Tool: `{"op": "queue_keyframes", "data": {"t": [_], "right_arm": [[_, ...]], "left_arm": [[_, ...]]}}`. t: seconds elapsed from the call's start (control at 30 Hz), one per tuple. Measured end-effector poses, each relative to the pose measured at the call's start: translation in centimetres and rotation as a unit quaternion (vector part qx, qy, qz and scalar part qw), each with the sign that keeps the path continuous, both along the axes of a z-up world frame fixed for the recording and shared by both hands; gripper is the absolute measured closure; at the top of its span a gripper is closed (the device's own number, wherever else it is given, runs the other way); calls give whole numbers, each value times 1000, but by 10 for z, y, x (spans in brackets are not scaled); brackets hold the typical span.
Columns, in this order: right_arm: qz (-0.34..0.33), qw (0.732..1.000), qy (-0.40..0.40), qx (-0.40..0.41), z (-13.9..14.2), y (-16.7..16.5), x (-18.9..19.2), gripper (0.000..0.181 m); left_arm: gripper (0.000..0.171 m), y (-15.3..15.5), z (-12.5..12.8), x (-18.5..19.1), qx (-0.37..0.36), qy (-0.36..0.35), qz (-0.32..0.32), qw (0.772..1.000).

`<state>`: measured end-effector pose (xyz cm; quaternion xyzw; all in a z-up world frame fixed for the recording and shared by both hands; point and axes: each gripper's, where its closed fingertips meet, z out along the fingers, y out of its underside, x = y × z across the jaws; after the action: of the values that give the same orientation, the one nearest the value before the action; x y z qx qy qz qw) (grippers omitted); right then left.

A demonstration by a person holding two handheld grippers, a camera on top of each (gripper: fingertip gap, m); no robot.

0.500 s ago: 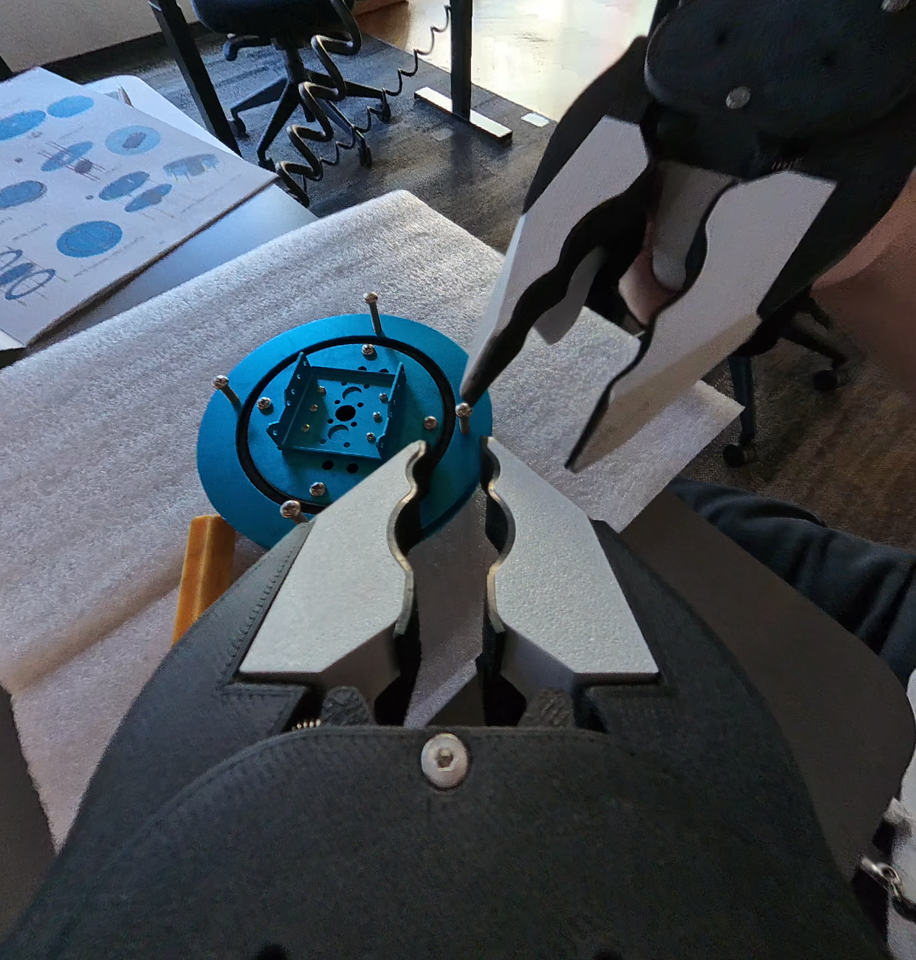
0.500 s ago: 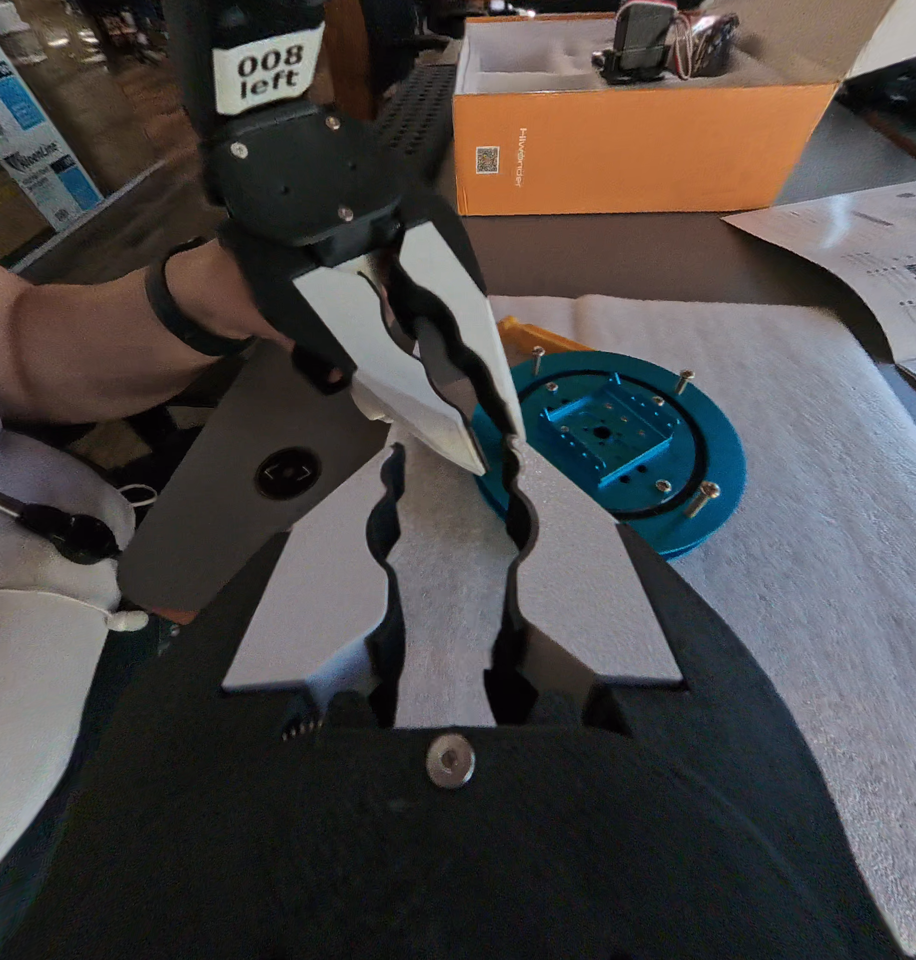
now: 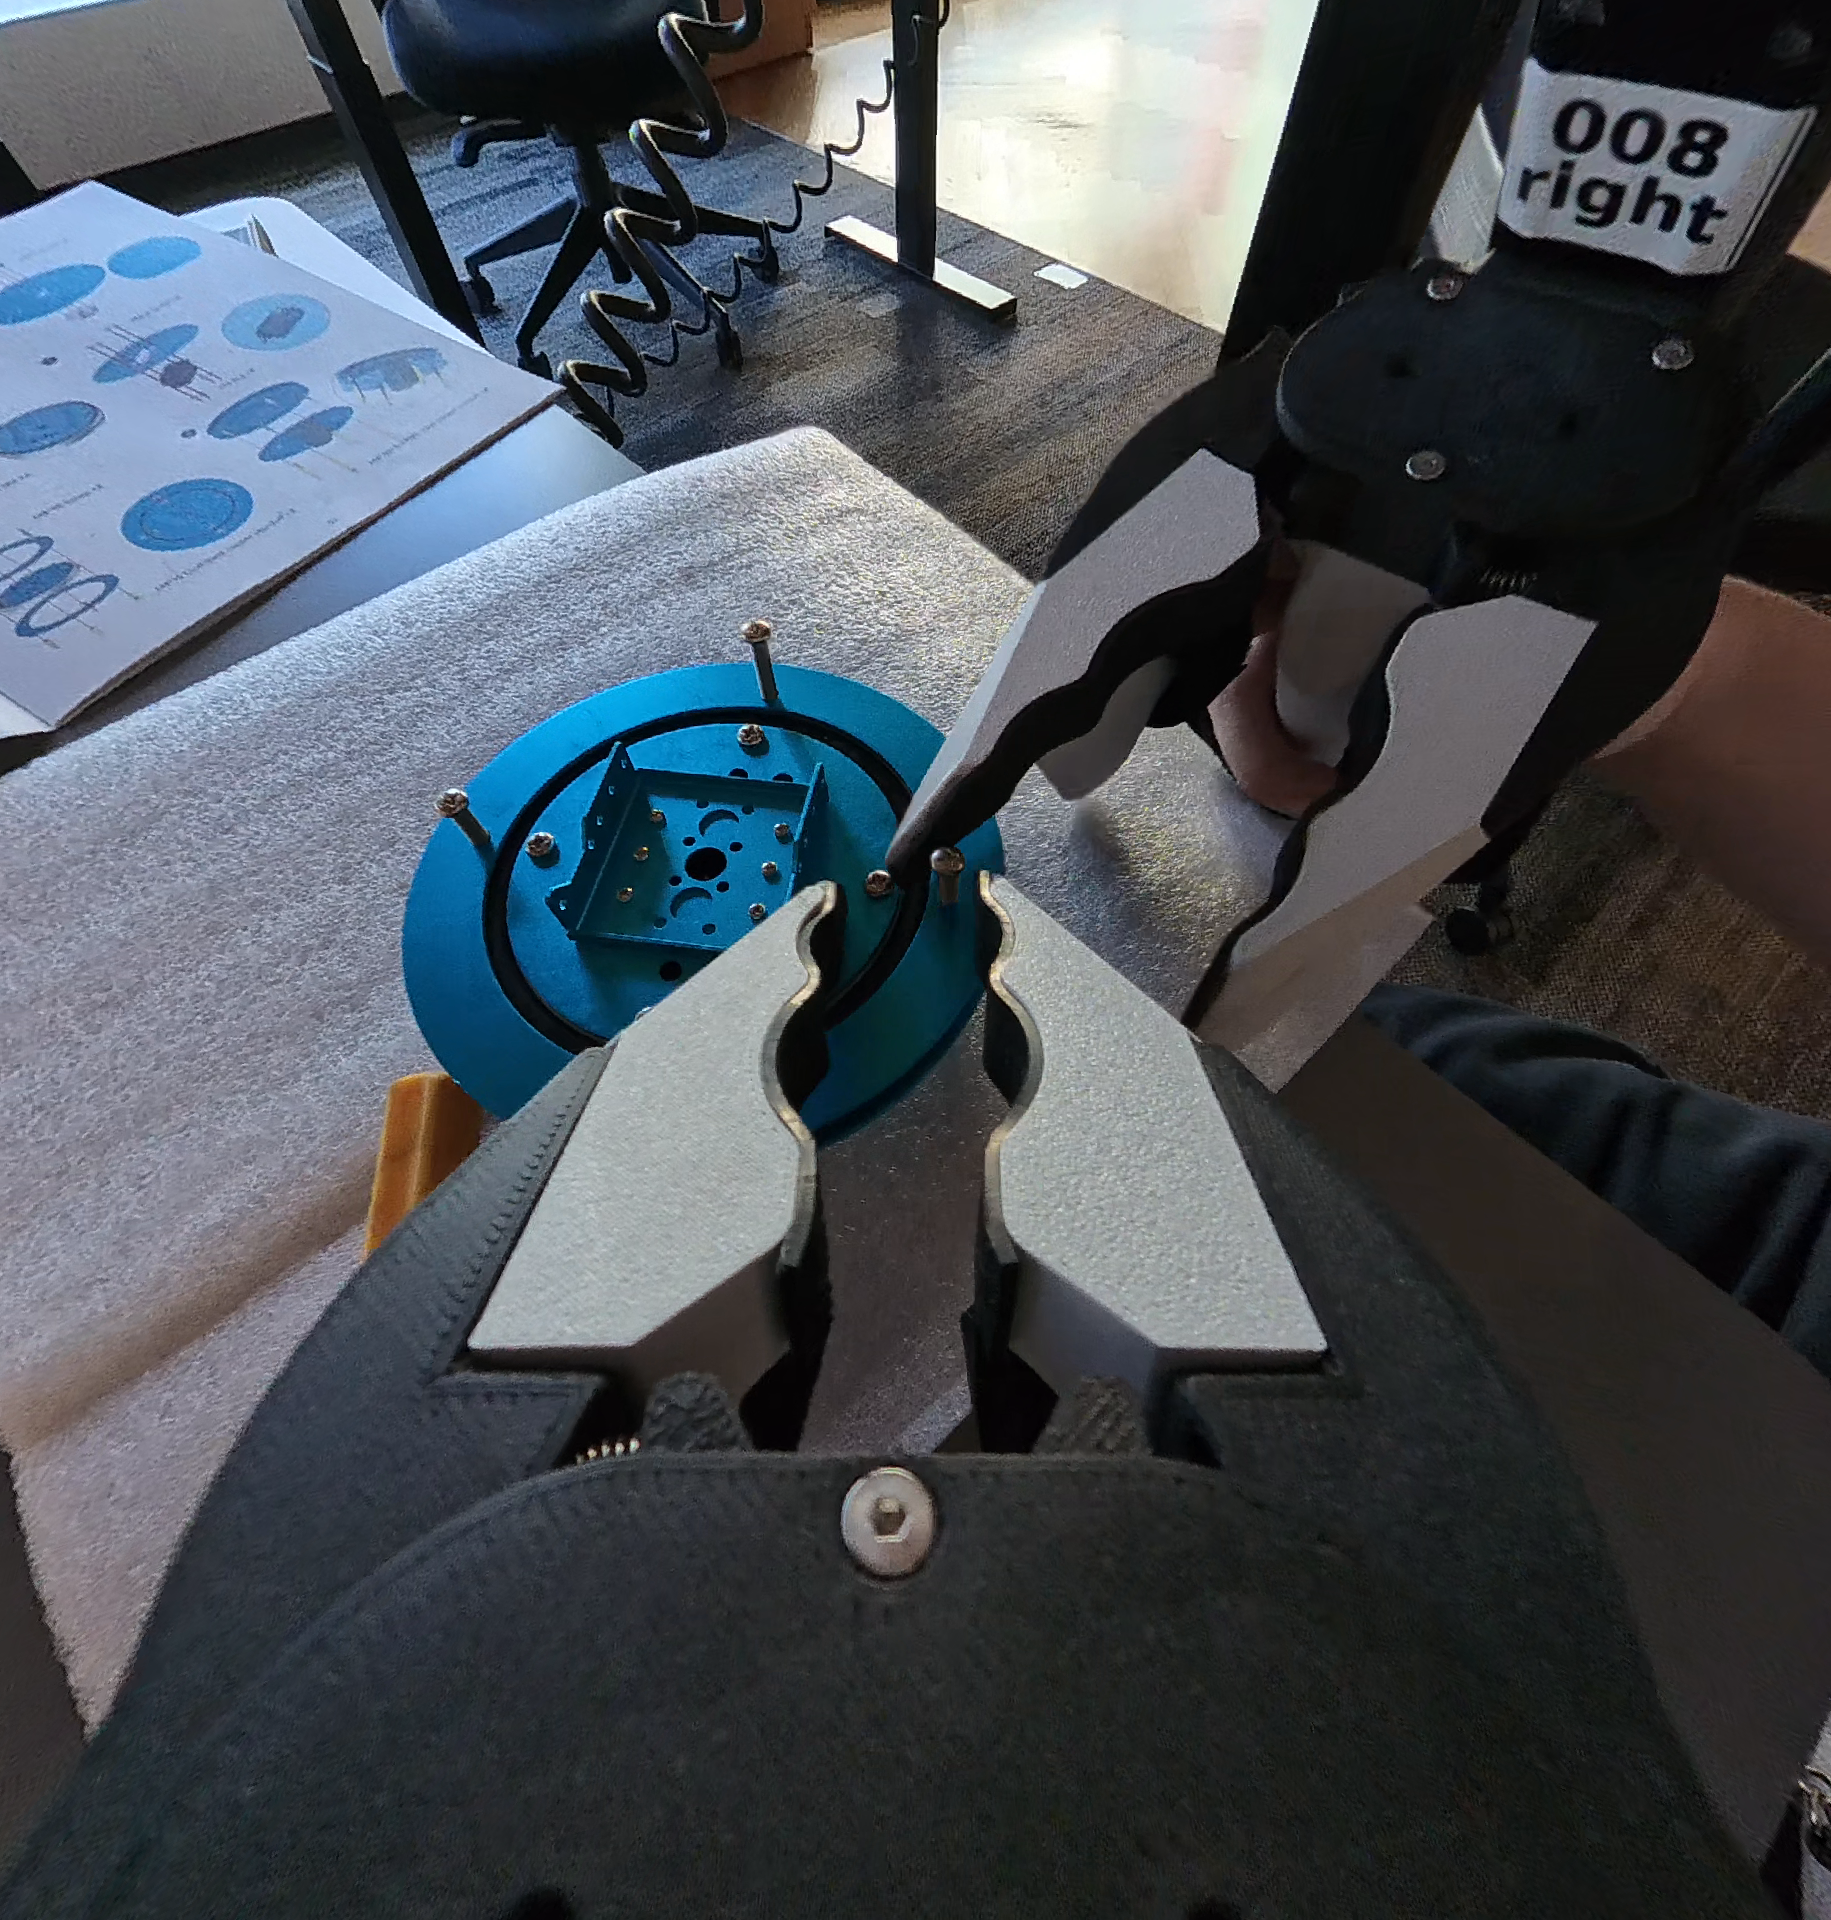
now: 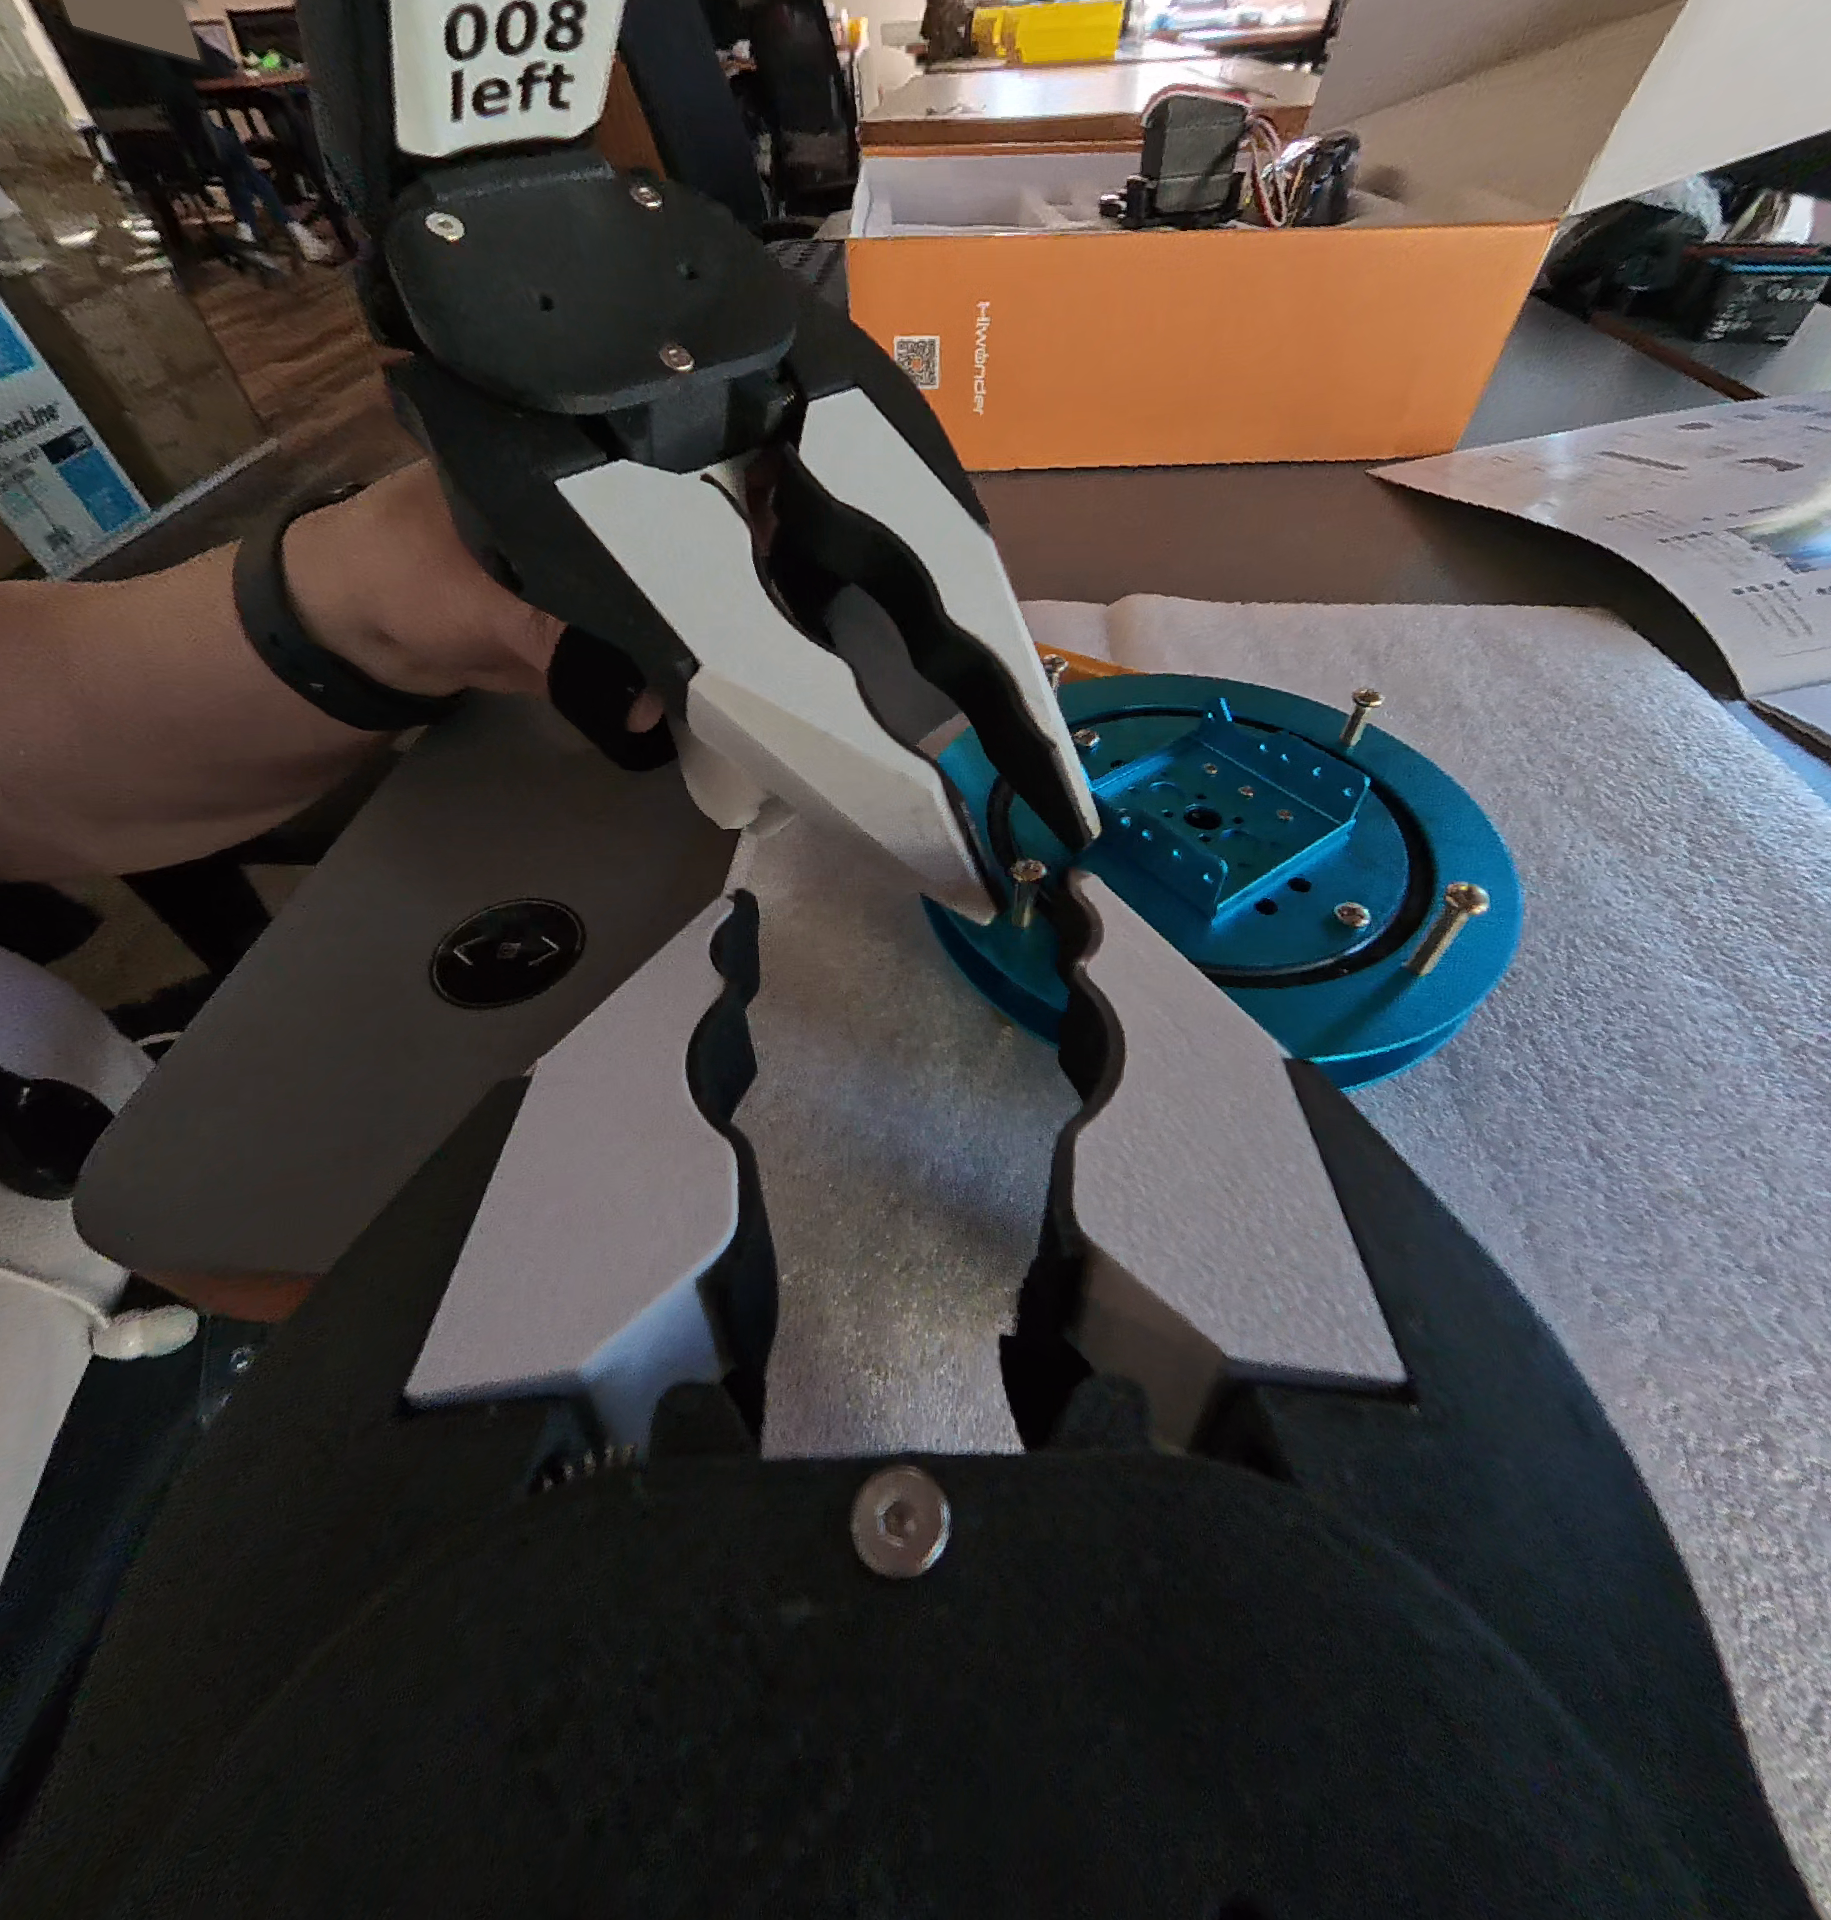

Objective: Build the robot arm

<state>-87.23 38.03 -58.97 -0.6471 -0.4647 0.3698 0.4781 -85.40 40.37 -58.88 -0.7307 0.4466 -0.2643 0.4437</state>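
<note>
A blue disc (image 3: 537, 935) with a black ring and a blue bracket (image 3: 693, 852) lies on white foam; it also shows in the right wrist view (image 4: 1462, 935). Three long screws stand up from its rim. My left gripper (image 3: 909, 888) is open, with the near screw (image 3: 947, 868) between its tips, close to the right finger. My right gripper (image 4: 911, 891) is open wide and empty, its right fingertip beside the same screw (image 4: 1025, 883). The right gripper (image 3: 1046, 940) comes in from the upper right, and the left gripper (image 4: 1036, 873) from the upper left.
The foam mat (image 4: 1617, 1143) covers the table. An orange box (image 4: 1202, 343) with parts stands behind it. A printed booklet (image 3: 163, 416) lies at the far left. A yellow-orange piece (image 3: 417, 1143) pokes out from under the disc. A person's arm (image 4: 163, 707) holds the left gripper. Between my left fingertips and the yellow-orange piece (image 3: 417, 1143) there is roughly 9 cm.
My left gripper has moved forward a little, so the near screw now stands between its tips. The right gripper's fingertip has shifted just past that screw, over the disc.
</note>
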Motion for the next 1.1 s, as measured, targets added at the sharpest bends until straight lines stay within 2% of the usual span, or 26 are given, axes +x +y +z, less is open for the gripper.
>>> {"op": "queue_keyframes", "data": {"t": [0.33, 0.4, 0.43, 0.5, 0.57, 0.7, 0.83, 0.93, 1.1], "right_arm": [[-17, 999, 43, 23, 5, -4, 4, 127], [-14, 999, 45, 25, 6, -7, 7, 138], [-20, 998, 49, 25, 7, -7, 8, 139], [-50, 997, 56, 27, 10, 3, 14, 126], [-40, 997, 67, 19, 13, 3, 13, 124], [-23, 999, 30, 28, 6, 1, 2, 123], [-15, 999, 24, 27, 4, -2, 2, 126], [-12, 999, 27, 30, 6, -6, 7, 143], [-21, 999, 35, 27, 10, 1, 5, 124]], "left_arm": [[154, 1, -1, -2, -9, -3, 0, 1000], [167, 7, -1, -7, -1, 1, 18, 1000], [167, 8, 0, -8, 5, 0, 20, 1000], [158, 4, 3, -7, 6, -11, 6, 1000], [155, 3, 5, -7, 7, -16, 4, 1000], [145, -3, 0, -2, 15, 7, -16, 1000], [145, 0, -2, 2, 26, 21, -14, 999], [152, 2, -1, -1, 15, 11, -8, 1000], [150, 1, 6, -3, 11, -17, -12, 1000]]}}
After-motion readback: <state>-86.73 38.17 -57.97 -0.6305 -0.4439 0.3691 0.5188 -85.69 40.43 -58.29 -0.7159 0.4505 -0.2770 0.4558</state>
